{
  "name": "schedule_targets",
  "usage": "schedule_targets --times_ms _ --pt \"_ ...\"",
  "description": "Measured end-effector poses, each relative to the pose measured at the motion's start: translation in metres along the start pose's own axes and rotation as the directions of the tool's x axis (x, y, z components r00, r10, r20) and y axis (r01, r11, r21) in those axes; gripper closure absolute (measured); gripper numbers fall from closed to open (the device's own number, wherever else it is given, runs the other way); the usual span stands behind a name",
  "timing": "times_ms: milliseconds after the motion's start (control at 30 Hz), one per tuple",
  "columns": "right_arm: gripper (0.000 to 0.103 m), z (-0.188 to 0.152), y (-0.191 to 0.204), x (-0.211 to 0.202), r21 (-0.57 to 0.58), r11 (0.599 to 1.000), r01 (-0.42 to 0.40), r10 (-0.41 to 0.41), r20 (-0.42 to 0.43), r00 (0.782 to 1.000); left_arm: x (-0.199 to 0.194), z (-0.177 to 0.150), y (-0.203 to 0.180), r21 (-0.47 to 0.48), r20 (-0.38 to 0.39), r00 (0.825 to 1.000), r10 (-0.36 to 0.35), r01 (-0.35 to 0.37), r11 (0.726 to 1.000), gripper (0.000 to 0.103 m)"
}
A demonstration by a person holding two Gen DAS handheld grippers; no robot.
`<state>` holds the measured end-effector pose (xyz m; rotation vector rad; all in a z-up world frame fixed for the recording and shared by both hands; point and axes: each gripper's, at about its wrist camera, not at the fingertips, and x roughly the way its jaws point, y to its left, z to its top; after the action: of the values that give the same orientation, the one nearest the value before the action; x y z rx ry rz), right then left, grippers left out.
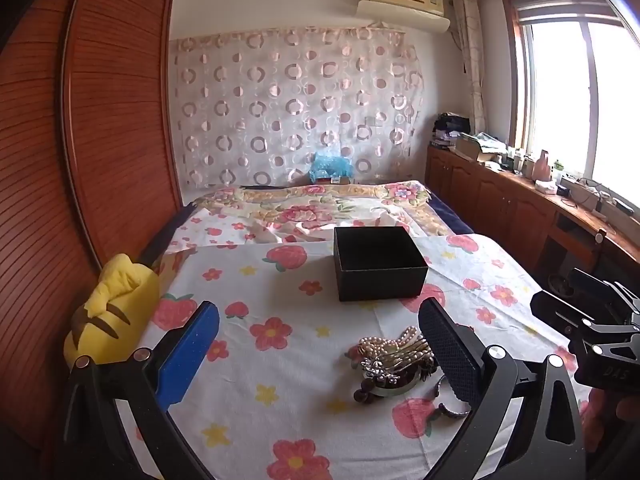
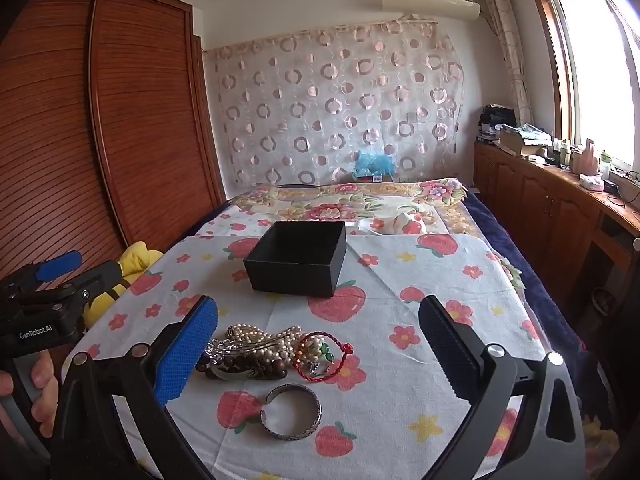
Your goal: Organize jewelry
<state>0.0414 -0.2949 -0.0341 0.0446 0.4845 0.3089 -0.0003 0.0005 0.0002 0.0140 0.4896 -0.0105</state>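
Both the left tool (image 1: 318, 354) and right tool (image 2: 318, 348) gape wide, holding nothing. Ahead of them the black box (image 2: 296, 258) sits open, seemingly empty; the jewelry pile (image 2: 266, 354) and silver bangle (image 2: 291, 412) lie between the right tool's fingers on the bed (image 2: 400, 360).

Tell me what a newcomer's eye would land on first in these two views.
First, the tangled heap of jewelry, pearls, dark beads and a red cord, on the strawberry-print bedsheet, with a silver bangle lying apart, nearer the camera. Beyond it sits an open black box, apparently empty. Both grippers, left gripper and right gripper, are open over the sheet.
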Motion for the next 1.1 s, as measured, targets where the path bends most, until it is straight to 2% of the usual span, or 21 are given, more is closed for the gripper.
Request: schedule_targets --times_ms 1100 --pt "0.002 0.000 0.000 -0.001 0.003 1.000 -0.002 0.002 0.002 1.000 -0.003 0.005 -0.009 0.002 0.011 1.000 0.003 -0.003 1.000 0.007"
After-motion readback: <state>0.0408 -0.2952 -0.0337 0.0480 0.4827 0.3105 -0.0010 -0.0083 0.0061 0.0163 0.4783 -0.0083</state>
